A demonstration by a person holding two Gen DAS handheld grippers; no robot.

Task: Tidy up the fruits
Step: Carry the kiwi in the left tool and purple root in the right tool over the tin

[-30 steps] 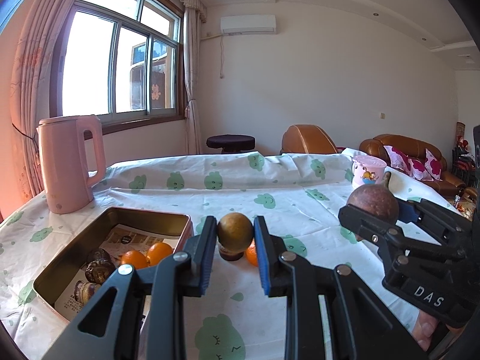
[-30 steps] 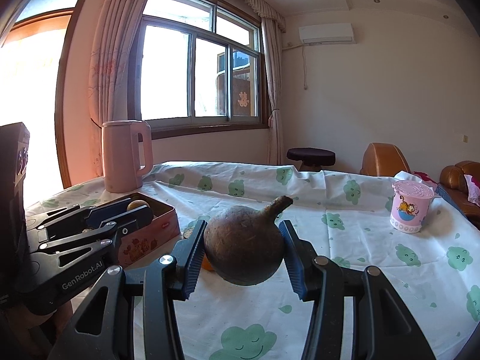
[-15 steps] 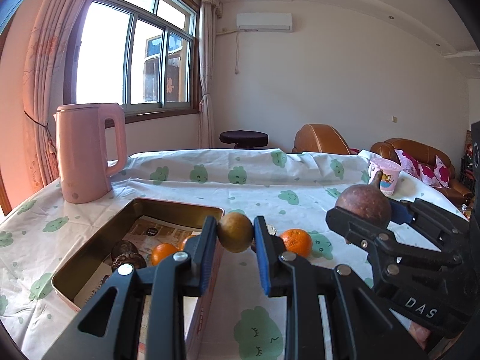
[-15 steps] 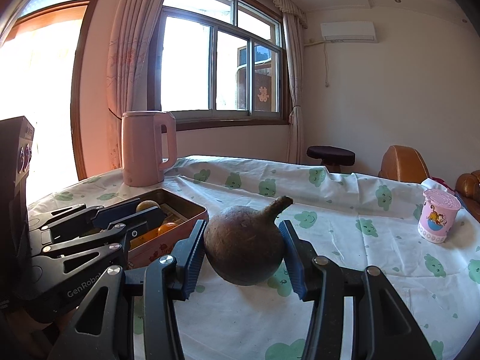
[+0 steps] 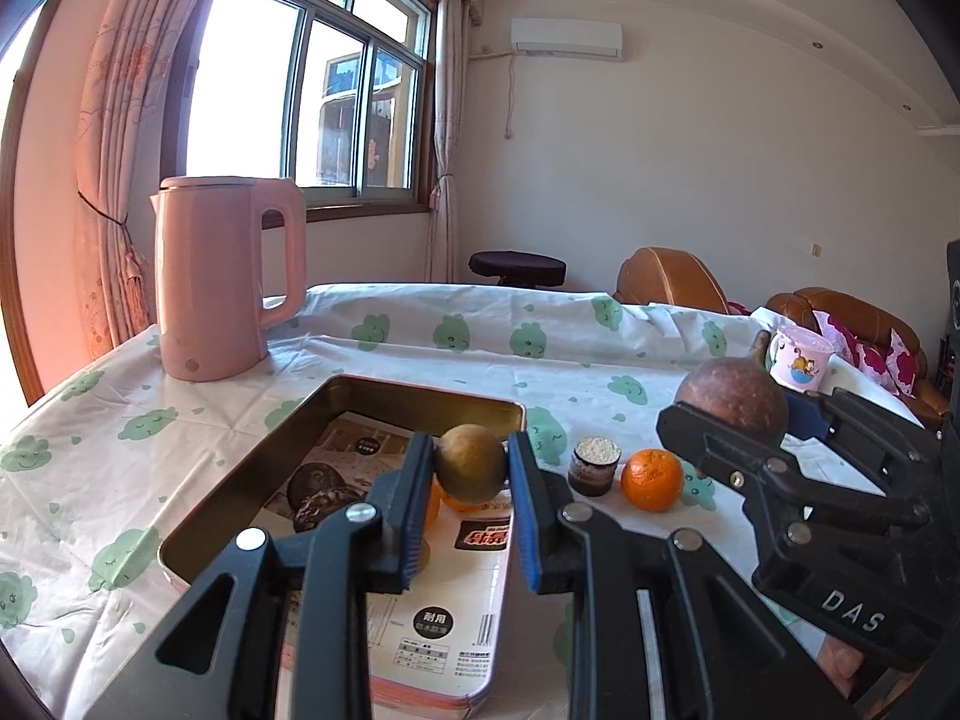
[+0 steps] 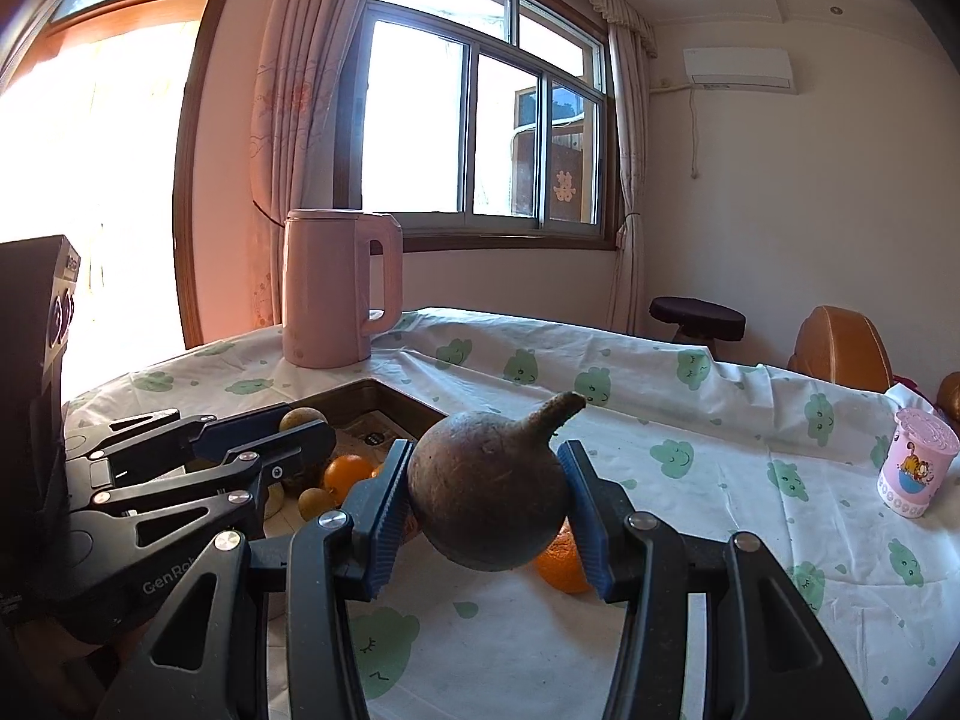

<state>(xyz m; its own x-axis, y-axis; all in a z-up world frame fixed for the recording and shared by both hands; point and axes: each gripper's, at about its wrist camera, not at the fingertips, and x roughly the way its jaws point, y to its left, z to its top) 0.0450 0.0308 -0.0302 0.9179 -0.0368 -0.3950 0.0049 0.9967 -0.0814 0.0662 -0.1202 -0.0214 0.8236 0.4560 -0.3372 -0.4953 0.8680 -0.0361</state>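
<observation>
1. Sunlit windows and pink curtains back a table (image 5: 420, 372) spread with a white cloth printed with green cloud faces.
2. At the table's far left stands a pink kettle (image 5: 225, 276), upright, handle turned to the right; it is also seen in the right wrist view (image 6: 336, 288).
3. An open tin (image 5: 252, 468) with a brassy inner wall lies in front of the kettle, well apart from it, lined with printed paper.
4. Inside the tin lie two dark brown round fruits (image 5: 312, 495) near the left wall and an orange (image 6: 347, 473); a small tan fruit (image 6: 317, 503) lies beside that orange.
5. The left gripper (image 5: 471, 489) is clamped on a tan-brown ball fruit (image 5: 470, 463), held above the tin's right half, its fingers hiding part of the oranges below.
6. The right gripper (image 6: 489, 507) is closed on a big dark brown root (image 6: 489, 489) with a stubby stalk pointing up and right; from the left wrist view it hangs to the right of the tin, above the cloth (image 5: 729, 405).
7. On the cloth just right of the tin stands a short dark cylinder with a pale grainy top (image 5: 595, 468), and beside it a loose orange (image 5: 651, 479); the two do not touch.
8. From the right wrist view that loose orange is mostly hidden under the root.
9. A pink cartoon cup (image 6: 915, 462) stands far right, well apart from the fruit.
10. Beyond the table are a dark round stool (image 5: 517, 268) and brown leather seats (image 5: 666, 282).
</observation>
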